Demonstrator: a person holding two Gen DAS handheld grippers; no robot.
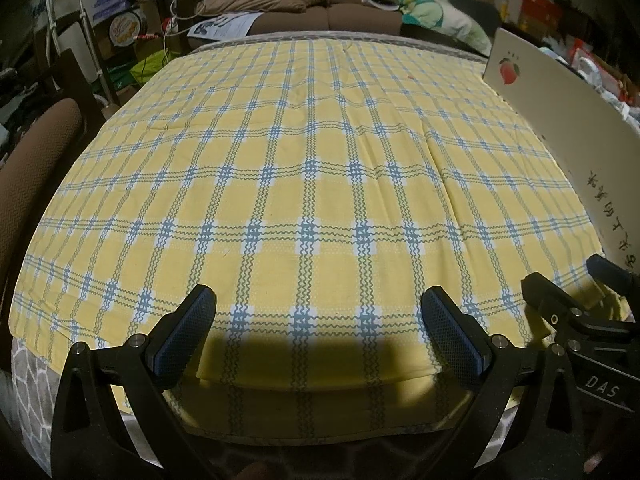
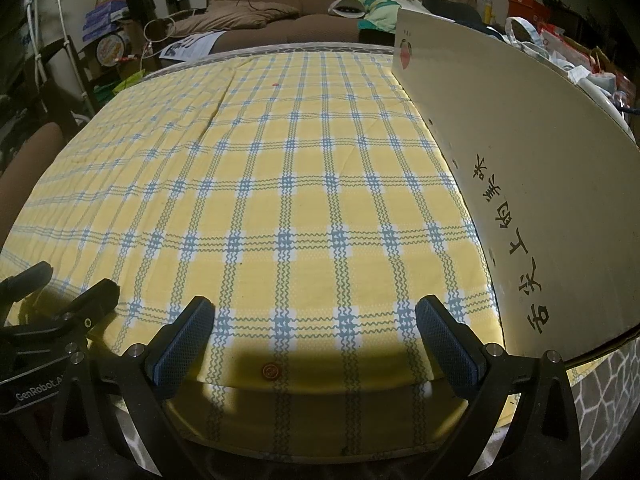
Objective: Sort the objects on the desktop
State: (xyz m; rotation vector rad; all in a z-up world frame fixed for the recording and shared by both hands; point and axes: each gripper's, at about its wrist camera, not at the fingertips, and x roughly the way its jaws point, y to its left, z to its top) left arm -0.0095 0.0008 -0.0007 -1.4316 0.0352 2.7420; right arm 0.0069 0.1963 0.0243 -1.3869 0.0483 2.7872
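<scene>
A yellow and blue checked cloth [image 1: 312, 152] covers the table; it also shows in the right wrist view [image 2: 280, 184]. A white cardboard box [image 2: 520, 160] with a peach picture and black characters stands along the cloth's right side; it also shows in the left wrist view [image 1: 560, 100]. My left gripper [image 1: 318, 328] is open and empty over the near table edge. My right gripper [image 2: 314, 340] is open and empty beside it, close to the box. A small round red sticker [image 2: 270, 371] lies on the cloth between the right fingers. A tiny red spot [image 2: 274, 85] lies far back.
A brown sofa [image 1: 328, 4] with cushions and papers stands behind the table. A brown chair [image 1: 36, 160] is at the left. Cluttered shelves and boxes [image 1: 120, 20] fill the back left. Bags and boxes [image 2: 568, 48] lie behind the white box.
</scene>
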